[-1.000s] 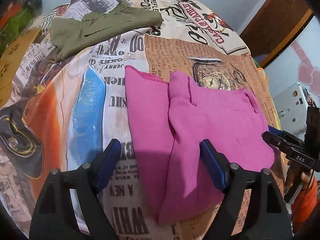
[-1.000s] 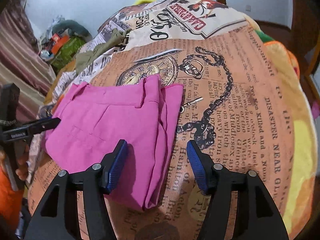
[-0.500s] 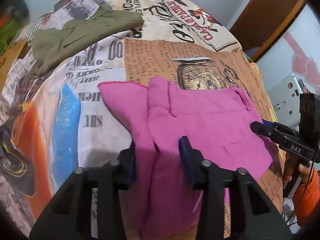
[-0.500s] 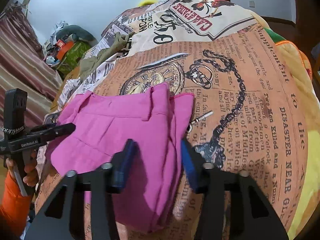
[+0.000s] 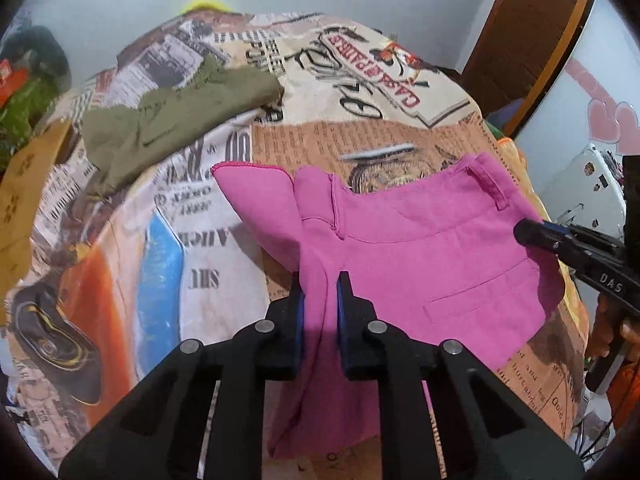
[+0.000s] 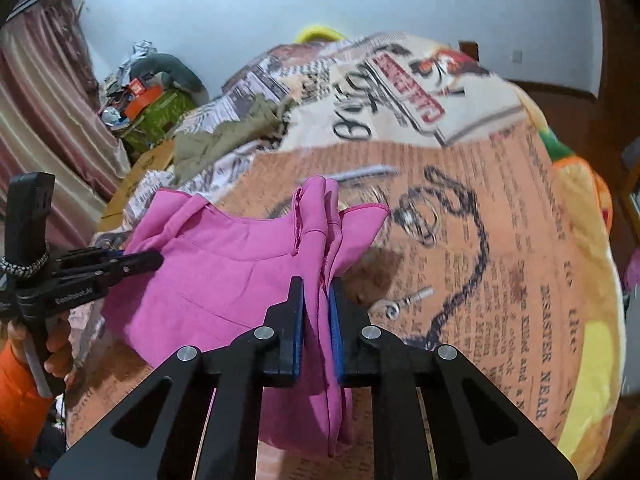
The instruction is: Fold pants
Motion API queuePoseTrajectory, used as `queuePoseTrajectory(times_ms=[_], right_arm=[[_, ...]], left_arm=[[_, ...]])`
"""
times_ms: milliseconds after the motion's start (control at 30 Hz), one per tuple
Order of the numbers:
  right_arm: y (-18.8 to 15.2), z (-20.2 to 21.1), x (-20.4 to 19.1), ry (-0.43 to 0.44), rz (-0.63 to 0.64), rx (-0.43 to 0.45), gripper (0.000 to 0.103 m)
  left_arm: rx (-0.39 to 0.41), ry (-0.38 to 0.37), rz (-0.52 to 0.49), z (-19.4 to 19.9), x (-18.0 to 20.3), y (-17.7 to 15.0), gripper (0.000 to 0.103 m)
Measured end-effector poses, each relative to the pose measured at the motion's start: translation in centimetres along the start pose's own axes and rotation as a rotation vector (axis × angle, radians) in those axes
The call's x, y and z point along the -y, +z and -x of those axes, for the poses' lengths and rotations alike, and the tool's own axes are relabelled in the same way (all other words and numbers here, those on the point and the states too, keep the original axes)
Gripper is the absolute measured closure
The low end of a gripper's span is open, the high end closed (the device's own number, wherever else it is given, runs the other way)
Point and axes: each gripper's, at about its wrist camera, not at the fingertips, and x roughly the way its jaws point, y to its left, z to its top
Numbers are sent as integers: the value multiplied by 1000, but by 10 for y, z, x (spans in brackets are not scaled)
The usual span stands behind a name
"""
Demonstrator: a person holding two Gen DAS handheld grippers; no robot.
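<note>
Pink pants [image 5: 420, 248], already folded into a short bundle on a newspaper-print bedspread [image 5: 200, 240], are pinched at opposite ends by the closing left gripper [image 5: 320, 292] and right gripper [image 6: 316, 296] (a final fold seemingly remains).

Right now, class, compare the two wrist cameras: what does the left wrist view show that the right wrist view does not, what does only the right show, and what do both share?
Only the left wrist view: the left gripper from behind, closing on a fold of the pink pants, a blue patch printed on the bedspread, and a brown door.
Only the right wrist view: the right gripper from behind, closing on the pants, a striped curtain, and a printed chain.
Both: the pants pinched at opposite ends, the olive garment, and the bedspread.
</note>
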Motion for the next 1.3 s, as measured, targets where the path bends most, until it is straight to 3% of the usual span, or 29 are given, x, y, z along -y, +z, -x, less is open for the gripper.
queuePoseTrajectory(times_ms=[300, 600, 933, 1300], right_arm=[[51, 9, -26, -7, 81, 78, 93], [111, -12, -65, 13, 165, 148, 93], [169, -86, -99, 51, 233, 116, 93], [208, -181, -132, -5, 304, 82, 93]], left_arm=[[116, 46, -8, 39, -14, 35, 90], [206, 116, 40, 56, -65, 84, 90], [190, 178, 108, 21, -150, 122, 90], [191, 234, 172, -48, -228, 150, 90]])
